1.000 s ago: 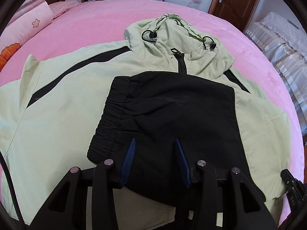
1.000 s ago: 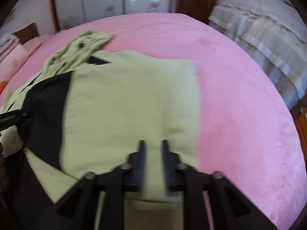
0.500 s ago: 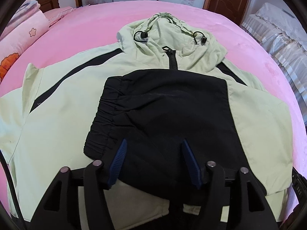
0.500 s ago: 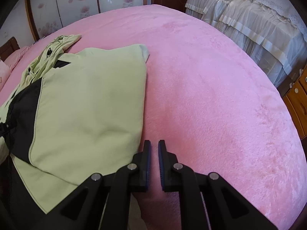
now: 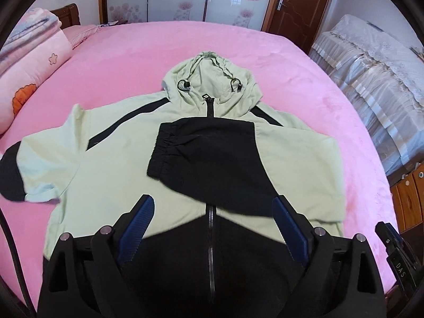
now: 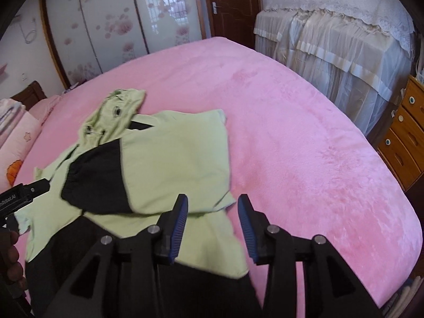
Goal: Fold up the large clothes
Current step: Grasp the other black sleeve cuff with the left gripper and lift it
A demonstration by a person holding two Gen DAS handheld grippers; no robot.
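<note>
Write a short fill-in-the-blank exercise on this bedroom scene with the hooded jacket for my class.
1. The pale green and black hooded jacket lies on a ____ bed cover.
2. One sleeve, with its black elastic cuff, is folded across the jacket's ____.
3. The jacket's zip is ____.
4. The left gripper holds ____.

Missing words: pink; chest; closed; nothing

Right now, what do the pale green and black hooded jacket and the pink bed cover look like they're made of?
Pale green and black hooded jacket: probably matte woven cotton or a blend; it creases softly, with no sheen. Pink bed cover: likely plush fleece; its nap looks fuzzy and mottled.
</note>
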